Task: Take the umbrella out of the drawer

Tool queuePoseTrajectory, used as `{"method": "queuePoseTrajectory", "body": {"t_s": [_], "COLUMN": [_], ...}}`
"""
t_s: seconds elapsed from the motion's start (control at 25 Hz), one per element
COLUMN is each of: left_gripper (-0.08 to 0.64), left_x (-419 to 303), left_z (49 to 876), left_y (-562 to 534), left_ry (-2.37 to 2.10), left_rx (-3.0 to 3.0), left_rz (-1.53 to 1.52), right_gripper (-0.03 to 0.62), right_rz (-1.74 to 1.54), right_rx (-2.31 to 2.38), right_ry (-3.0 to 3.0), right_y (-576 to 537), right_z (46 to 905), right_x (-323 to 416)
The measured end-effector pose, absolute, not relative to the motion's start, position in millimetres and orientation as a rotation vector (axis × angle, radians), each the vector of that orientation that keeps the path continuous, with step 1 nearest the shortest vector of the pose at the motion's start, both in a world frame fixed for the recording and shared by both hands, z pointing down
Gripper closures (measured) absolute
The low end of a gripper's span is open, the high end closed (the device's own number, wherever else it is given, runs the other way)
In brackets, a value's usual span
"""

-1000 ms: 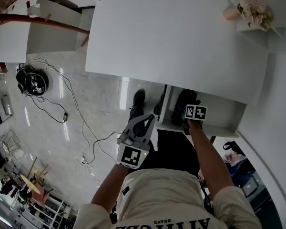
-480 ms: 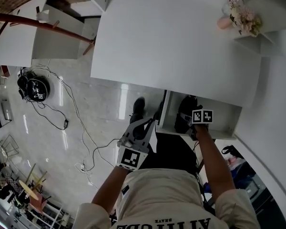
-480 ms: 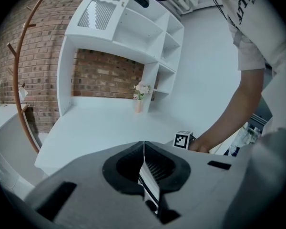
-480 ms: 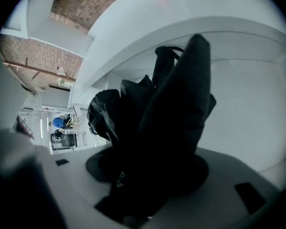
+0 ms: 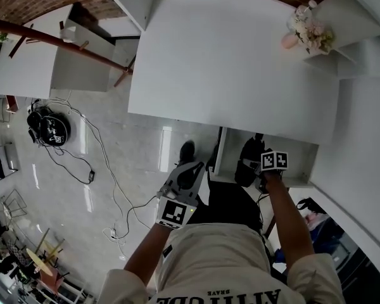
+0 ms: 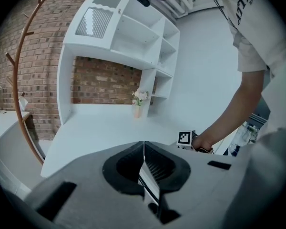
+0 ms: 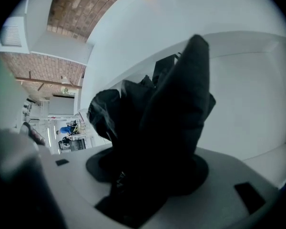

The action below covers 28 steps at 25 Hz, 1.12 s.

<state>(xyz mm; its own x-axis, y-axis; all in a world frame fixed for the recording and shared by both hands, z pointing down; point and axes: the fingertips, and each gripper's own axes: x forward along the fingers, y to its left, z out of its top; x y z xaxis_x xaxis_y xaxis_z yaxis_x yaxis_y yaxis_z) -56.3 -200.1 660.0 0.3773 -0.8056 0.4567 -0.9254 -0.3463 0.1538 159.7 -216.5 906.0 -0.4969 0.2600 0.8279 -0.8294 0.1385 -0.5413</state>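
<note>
A folded black umbrella (image 7: 168,109) fills the right gripper view, with my right gripper (image 7: 152,175) shut on it and lifting its bundled fabric above the white floor of the open drawer (image 7: 250,104). From the head view the drawer (image 5: 302,164) stands pulled out under the white desk, and the umbrella (image 5: 247,165) shows as a dark mass beside the right gripper's marker cube (image 5: 273,160). My left gripper (image 5: 185,177) hangs over the floor left of the drawer. Its jaws (image 6: 143,162) are shut with nothing between them.
A vase of pale flowers (image 5: 302,30) stands at the desk's (image 5: 228,62) far right corner, by white shelves (image 6: 148,46). A wooden coat rack (image 5: 63,42), a black round device (image 5: 46,126) and cables (image 5: 107,189) lie over the floor at left. My shoe (image 5: 186,151) is by the drawer.
Both grippers have risen. The right one has lifted the umbrella higher in the drawer. The left stays shut and empty.
</note>
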Motion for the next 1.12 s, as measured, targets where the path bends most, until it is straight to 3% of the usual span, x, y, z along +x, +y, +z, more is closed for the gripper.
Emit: {"method": "queuePoseTrajectory", "body": {"t_s": [1.12], "left_gripper": [0.535], "left_x": [-50.6], "left_z": [619.3], "left_y": [-191.1], "left_ry": [-1.245], "left_rx": [2.554], "left_rz": [0.424], "right_gripper": [0.330], "right_rz": [1.648], "right_rx": [0.827], "right_ry": [-1.649], "right_y": [-170.0], "right_z": [834.4], "right_x": [172.5]}}
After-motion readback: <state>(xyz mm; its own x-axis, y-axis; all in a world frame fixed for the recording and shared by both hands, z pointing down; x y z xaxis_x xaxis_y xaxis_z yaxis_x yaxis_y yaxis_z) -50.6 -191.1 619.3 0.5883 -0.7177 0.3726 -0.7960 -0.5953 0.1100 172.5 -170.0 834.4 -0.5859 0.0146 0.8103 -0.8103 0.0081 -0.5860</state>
